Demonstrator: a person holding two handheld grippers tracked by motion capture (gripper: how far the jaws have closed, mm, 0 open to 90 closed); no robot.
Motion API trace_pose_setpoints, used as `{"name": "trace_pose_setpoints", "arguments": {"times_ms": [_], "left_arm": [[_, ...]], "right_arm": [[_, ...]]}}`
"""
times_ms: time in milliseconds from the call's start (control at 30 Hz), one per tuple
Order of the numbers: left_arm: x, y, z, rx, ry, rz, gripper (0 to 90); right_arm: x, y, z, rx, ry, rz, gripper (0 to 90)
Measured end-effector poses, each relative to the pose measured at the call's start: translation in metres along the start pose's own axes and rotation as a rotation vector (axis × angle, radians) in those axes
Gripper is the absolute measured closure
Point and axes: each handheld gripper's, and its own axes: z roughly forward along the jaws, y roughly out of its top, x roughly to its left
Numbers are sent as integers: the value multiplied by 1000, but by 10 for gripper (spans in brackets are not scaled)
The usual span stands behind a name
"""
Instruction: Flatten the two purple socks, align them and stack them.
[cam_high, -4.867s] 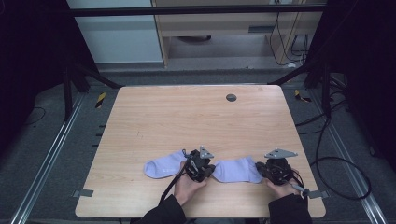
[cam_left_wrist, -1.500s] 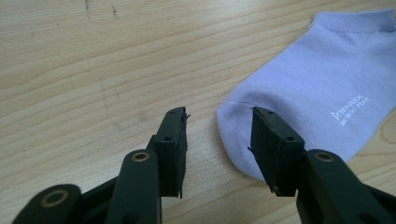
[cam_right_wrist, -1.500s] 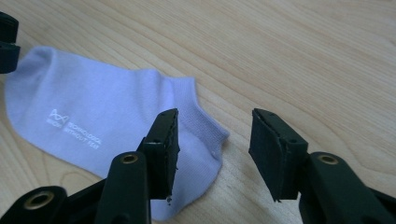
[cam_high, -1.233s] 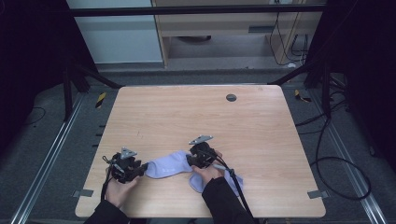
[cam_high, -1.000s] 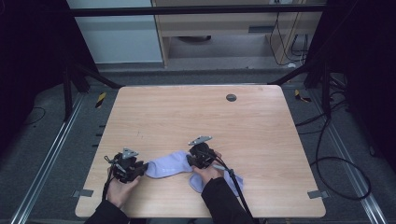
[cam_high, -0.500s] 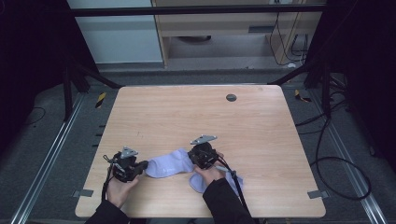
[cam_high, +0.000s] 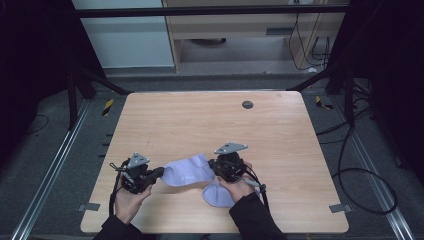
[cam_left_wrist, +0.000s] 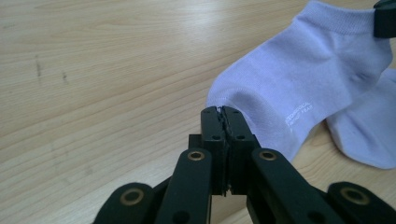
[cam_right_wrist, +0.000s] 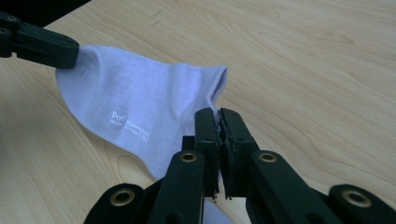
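Two grippers pinch opposite ends of one pale lilac sock near the front edge of the table.

Nearest the person, a second sock (cam_high: 218, 195) lies flat on the wooden table (cam_high: 200, 120), partly under the right hand (cam_high: 237, 189) and under the held sock (cam_high: 187, 171). The left gripper (cam_high: 159, 172) has its jaws pressed together on the toe end of the held sock; in the left gripper view the fabric (cam_left_wrist: 299, 88) runs from the closed tips (cam_left_wrist: 222, 112) toward the far gripper. The right gripper (cam_high: 216, 167) pinches the cuff end, its jaws closed on the edge of the cloth (cam_right_wrist: 140, 107) in the right gripper view. Both pairs of jaws have just been closing, with the sock between them. The sock hangs stretched between the two grippers. Farther back, a small dark round disc (cam_high: 247, 104) sits near the table's far edge.
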Motion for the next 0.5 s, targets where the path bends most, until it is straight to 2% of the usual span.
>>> {"name": "trace_pose_setpoints", "arguments": {"times_ms": [100,200,500], "left_arm": [[-9,5,1,-5,-15,14,881],[-18,11,1,-12,-23,28,881],[-47,22,9,-3,-73,67,881]], "right_arm": [[-5,-3,-16,-13,-12,10,869],[-9,-5,-23,-17,-20,11,869],[-22,-24,-54,-14,-60,58,869]]}}
